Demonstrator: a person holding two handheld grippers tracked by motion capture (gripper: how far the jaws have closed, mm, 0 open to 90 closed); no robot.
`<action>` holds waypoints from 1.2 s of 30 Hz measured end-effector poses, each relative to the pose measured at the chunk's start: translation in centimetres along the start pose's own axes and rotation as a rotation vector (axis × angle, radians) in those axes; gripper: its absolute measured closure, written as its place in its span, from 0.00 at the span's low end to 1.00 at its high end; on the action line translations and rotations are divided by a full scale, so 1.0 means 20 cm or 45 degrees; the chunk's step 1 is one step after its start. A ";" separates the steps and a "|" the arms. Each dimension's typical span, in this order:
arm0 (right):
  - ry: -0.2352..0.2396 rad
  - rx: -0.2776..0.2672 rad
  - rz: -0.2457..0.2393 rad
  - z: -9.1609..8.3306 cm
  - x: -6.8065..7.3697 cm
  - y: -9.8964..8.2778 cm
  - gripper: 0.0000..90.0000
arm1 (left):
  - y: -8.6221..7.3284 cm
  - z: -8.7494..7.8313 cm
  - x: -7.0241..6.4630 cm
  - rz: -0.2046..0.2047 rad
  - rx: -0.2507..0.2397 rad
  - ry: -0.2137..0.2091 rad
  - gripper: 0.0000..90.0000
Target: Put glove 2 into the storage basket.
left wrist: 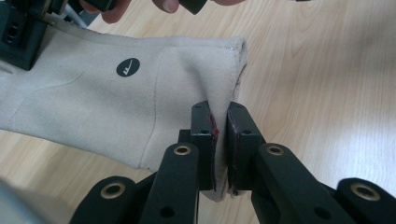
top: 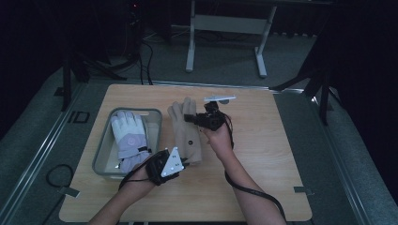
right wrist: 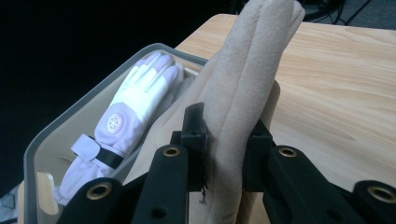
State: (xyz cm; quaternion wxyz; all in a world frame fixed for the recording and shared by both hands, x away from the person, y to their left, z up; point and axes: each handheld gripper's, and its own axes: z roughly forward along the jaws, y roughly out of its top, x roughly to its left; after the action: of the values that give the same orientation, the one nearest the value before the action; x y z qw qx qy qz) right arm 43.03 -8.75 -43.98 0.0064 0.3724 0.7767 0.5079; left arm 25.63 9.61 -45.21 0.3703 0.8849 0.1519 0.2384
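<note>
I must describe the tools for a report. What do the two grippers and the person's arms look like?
Both grippers are black. The left gripper carries a grey three-cornered plate; the right gripper has a flat grey plate above it. The jaws have brass-coloured screw holes, and the left pads show red marks. A black cable trails from each. The forearms are bare, no sleeves.

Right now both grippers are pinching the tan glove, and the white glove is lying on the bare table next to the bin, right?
Not quite. The white glove lies inside the grey bin, as the high view shows. Both the left gripper and right gripper do pinch the tan glove.
</note>
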 end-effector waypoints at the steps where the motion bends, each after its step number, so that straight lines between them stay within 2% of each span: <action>1: 0.003 0.003 -0.004 0.01 0.01 0.01 0.84 | 0.00 0.00 0.00 0.000 0.000 0.000 0.93; 6: 0.036 0.004 -0.019 0.08 0.07 0.05 0.84 | -0.06 -0.09 0.05 -0.028 0.003 0.023 0.93; 13: 0.062 0.011 -0.046 0.17 0.15 0.11 0.84 | -0.11 -0.17 0.09 -0.046 0.017 0.058 0.93; 16: 0.082 0.001 -0.051 0.21 0.20 0.14 0.84 | -0.15 -0.23 0.12 -0.088 0.022 0.074 0.93; 18: 0.102 -0.005 -0.047 0.23 0.21 0.16 0.84 | -0.17 -0.25 0.13 -0.096 0.025 0.088 0.93; 21: 0.106 0.002 -0.059 0.26 0.23 0.17 0.84 | -0.19 -0.27 0.14 -0.094 0.036 0.102 0.93; 24: 0.121 0.016 -0.078 0.32 0.28 0.20 0.84 | -0.22 -0.31 0.16 -0.119 0.042 0.120 0.93; 26: 0.121 0.015 -0.081 0.33 0.29 0.21 0.84 | -0.23 -0.32 0.17 -0.120 0.043 0.127 0.93; 29: 0.139 0.021 -0.095 0.39 0.32 0.23 0.84 | -0.26 -0.35 0.18 -0.126 0.056 0.156 0.93; 32: 0.166 0.017 -0.083 0.44 0.35 0.26 0.84 | -0.28 -0.39 0.20 -0.138 0.065 0.172 0.93; 36: 0.173 0.036 -0.100 0.51 0.40 0.28 0.84 | -0.32 -0.43 0.22 -0.140 0.091 0.200 0.93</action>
State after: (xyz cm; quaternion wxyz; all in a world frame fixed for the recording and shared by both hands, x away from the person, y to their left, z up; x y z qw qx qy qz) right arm 44.45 5.12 -41.56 -0.0317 0.3064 0.7965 0.5203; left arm 24.17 20.95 -43.09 0.3380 0.8664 0.2372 0.2806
